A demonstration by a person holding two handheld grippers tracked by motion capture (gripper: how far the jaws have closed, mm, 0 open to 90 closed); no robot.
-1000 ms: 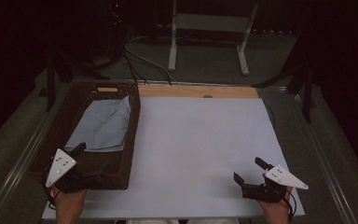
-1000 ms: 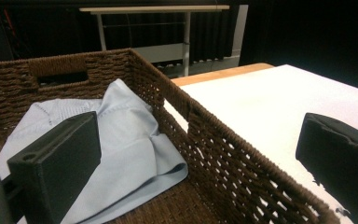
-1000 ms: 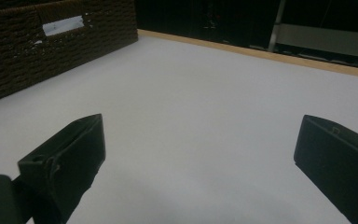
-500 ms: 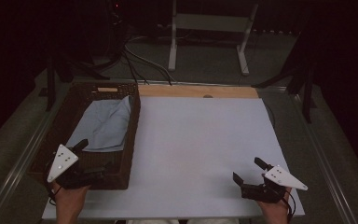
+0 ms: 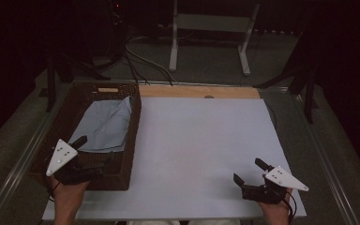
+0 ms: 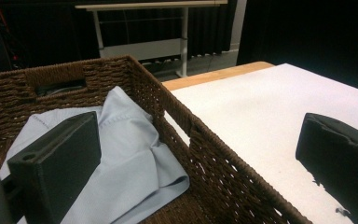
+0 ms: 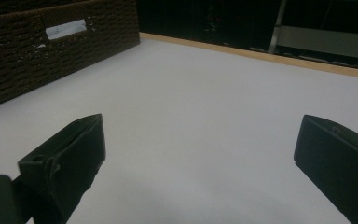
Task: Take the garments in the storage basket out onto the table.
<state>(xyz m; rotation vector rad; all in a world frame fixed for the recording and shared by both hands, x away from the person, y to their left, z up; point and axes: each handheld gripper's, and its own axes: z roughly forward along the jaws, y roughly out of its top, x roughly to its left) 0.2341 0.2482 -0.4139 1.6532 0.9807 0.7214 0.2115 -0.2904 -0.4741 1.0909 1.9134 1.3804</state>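
A dark brown woven basket stands on the left side of the white table. A light blue cloth lies crumpled inside it. My left gripper hovers open over the basket's near right corner. In the left gripper view one jaw is above the cloth and the other is outside the basket wall, above the table. My right gripper is open and empty near the table's front right edge, pointing across the bare surface toward the basket.
A wooden strip runs along the table's far edge. Beyond it a white metal stand and cables sit on the dark floor. The basket has handle cut-outs in its end walls.
My left gripper has edged slightly forward over the basket's near corner. The right gripper has stayed almost still.
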